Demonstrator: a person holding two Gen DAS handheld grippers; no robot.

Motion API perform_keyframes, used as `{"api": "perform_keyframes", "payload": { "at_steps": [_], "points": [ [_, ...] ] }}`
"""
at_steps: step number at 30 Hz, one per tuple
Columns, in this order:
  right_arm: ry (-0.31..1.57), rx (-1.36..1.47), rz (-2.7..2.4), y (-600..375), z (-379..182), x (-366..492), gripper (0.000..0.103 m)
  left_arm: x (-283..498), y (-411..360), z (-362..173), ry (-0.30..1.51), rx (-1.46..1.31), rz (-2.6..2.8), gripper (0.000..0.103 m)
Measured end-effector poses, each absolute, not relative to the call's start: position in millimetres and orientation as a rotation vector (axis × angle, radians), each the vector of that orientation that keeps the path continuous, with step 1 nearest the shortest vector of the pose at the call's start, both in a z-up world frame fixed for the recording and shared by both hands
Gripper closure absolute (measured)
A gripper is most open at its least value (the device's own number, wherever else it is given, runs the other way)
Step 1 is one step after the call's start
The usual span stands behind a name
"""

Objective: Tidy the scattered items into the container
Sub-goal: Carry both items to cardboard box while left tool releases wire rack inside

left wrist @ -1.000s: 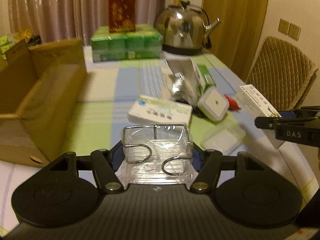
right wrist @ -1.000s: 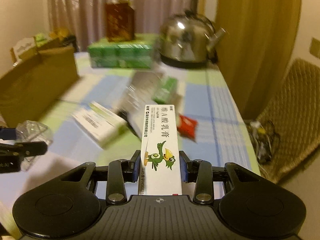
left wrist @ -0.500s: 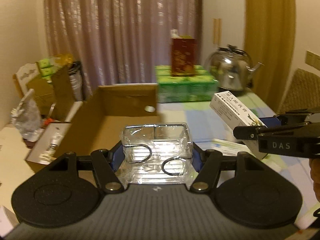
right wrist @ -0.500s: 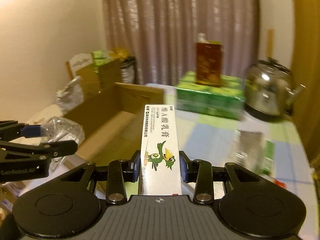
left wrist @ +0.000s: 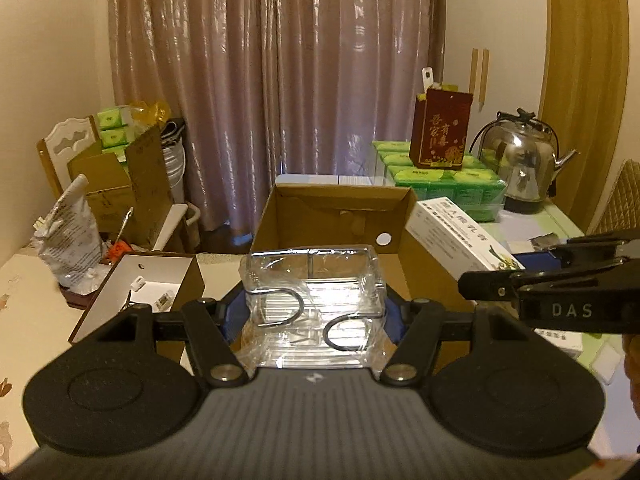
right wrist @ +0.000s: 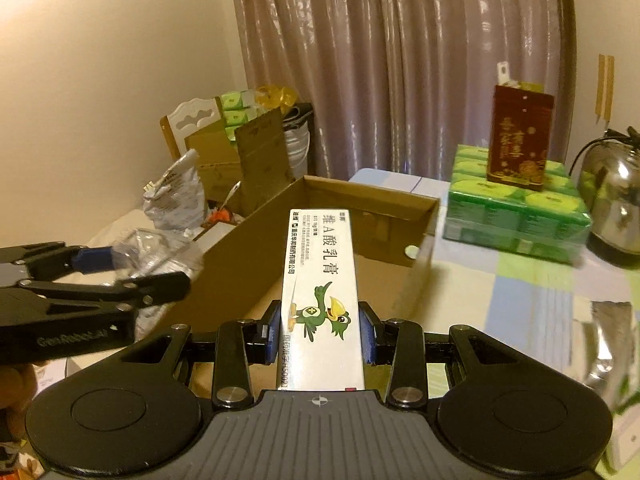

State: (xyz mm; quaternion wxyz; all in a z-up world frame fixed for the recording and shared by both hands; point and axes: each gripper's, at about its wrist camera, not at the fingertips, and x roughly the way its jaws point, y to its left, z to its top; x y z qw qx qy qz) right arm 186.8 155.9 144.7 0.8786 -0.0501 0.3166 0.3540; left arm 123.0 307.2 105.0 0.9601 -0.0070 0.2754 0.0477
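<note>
A: Grippers, both loaded. What does the left gripper (left wrist: 314,312) hold?

B: A clear plastic-wrapped packet with bent wire loops (left wrist: 314,300), clamped between the blue pads (left wrist: 234,314). The open brown cardboard box (left wrist: 340,206) lies directly ahead of and below the fingers, its far wall upright and pierced by a round hole.

A: And the right gripper (right wrist: 320,330)?

B: Its jaws are closed on a long white carton printed with a green cartoon bird (right wrist: 320,292), gripped by the long sides near the lower end. The carton projects forward over the near edge of the same box (right wrist: 372,200). In the left wrist view this carton (left wrist: 452,236) appears to the right of the packet, beside the box's right wall.

A: Relative position of the two tools?

B: The left gripper (right wrist: 132,276) sits to the left of the right one, its packet (right wrist: 156,246) at the box's left wall.

A: Background, ahead and right?

B: A green shrink-wrapped pack of tissues (right wrist: 516,208) bearing a dark red upright box (right wrist: 518,144), and a steel kettle (left wrist: 520,168) beside them on the checked tablecloth (right wrist: 520,276).
</note>
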Motion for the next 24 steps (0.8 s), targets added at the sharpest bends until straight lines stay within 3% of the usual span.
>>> {"api": "perform_keyframes", "payload": {
  "at_steps": [7,11,24],
  "points": [
    [0.696,-0.116,0.724,174.7,126.2,209.0,0.068,143.3,321.2,80.2,0.583,-0.026,0.075,0.041],
    [0.708,-0.12,0.718,178.3,118.5,214.2,0.068,148.7,321.2,71.1,0.581,-0.017,0.068,0.035],
    [0.724,-0.103,0.714,178.5,112.7,213.9,0.068,137.7,327.2,75.9,0.564,-0.008,0.097,0.035]
  ]
}}
